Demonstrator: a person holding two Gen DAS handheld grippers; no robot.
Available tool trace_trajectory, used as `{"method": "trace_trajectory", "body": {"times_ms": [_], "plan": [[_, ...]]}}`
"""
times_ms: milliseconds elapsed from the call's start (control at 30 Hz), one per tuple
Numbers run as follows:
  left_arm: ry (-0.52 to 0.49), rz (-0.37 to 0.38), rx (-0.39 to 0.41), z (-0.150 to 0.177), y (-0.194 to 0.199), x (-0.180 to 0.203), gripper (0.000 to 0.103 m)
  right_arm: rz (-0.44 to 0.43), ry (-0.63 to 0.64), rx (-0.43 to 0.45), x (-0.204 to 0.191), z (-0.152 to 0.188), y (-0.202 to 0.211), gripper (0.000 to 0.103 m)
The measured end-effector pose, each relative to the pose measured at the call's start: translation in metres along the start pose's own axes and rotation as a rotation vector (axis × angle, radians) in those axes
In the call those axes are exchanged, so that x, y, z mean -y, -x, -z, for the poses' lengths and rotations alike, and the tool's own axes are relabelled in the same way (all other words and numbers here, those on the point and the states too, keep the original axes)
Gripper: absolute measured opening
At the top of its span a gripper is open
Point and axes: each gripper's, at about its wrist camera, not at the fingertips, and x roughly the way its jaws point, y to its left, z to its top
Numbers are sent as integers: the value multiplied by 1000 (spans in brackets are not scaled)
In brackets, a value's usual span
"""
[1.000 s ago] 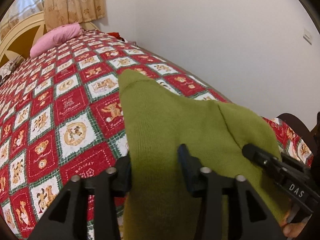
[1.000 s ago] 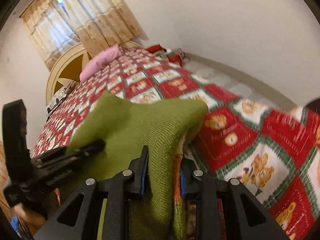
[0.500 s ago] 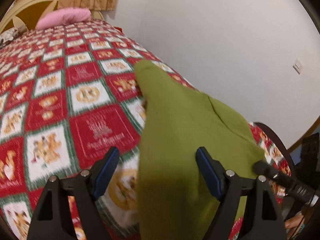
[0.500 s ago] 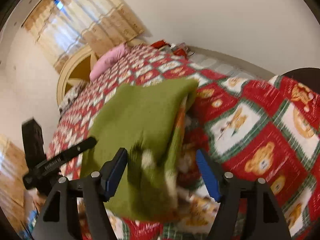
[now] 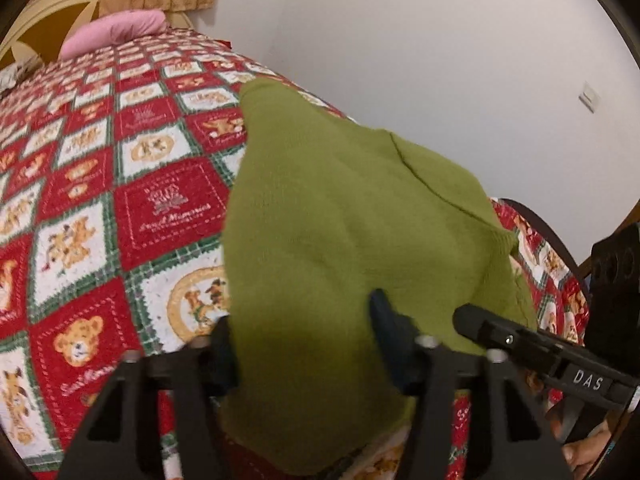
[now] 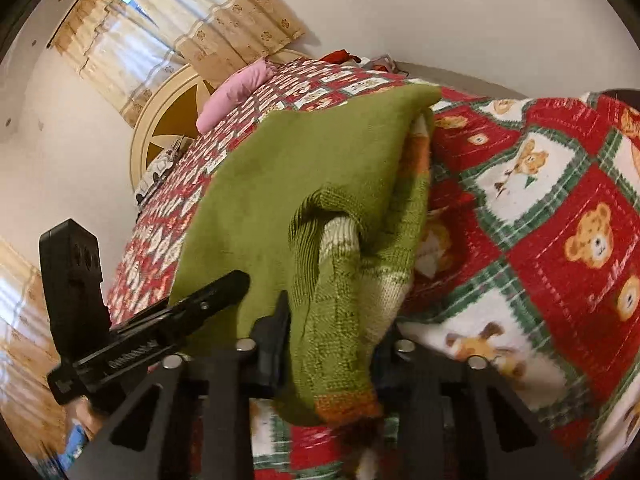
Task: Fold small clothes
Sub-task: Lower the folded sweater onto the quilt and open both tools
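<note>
A small green knitted sweater [image 5: 344, 216] lies folded on the red, white and green teddy-bear quilt [image 5: 120, 208]. In the right wrist view the sweater [image 6: 304, 168] shows a ribbed cuff and an orange hem near me. My left gripper [image 5: 304, 344] is open, its fingers straddling the sweater's near edge. My right gripper [image 6: 332, 332] is open, its fingers either side of the near folded edge. Each view shows the other gripper beside the sweater.
A pink pillow [image 5: 116, 32] and a cream headboard [image 6: 168, 120] stand at the far end of the bed. A white wall [image 5: 440, 60] runs along the bed's right side. A dark chair back [image 5: 540, 232] is near the corner.
Both grippers opened and let go of the sweater, pulled back a little, then came close to its near edge again. The sweater now rests on the quilt.
</note>
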Motion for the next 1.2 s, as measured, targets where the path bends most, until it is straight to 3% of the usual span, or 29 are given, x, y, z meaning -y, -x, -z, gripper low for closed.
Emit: {"method": "trace_trajectory", "body": {"times_ms": [100,200,367,533,600,700,833,967,1067,1200], "plan": [[-14,-10,1,-5,15,1,36,-42,-27,-7,-4,-1,9,25],[-29,-35,-21,-2,21,6,36,-71,-49,-23,-7,3,18,25],[-87,-81,-21,14,18,11,37,-36,-18,-41,-7,19,23,25],[-116,-159,31,21,14,11,60,23,28,-3,-1,30,17,31],[-125,-221,56,23,17,10,81,28,17,16,3,33,19,40],[-136,-245,71,25,29,9,81,37,-11,3,5,35,28,42],[-167,-304,115,29,46,14,83,144,87,31,-15,44,58,42],[-180,-309,159,34,66,23,98,278,188,119,-40,48,93,57],[-191,-306,197,36,83,32,102,334,269,196,-60,52,121,59],[-195,-303,274,39,112,44,103,360,275,307,-73,57,154,75]]}}
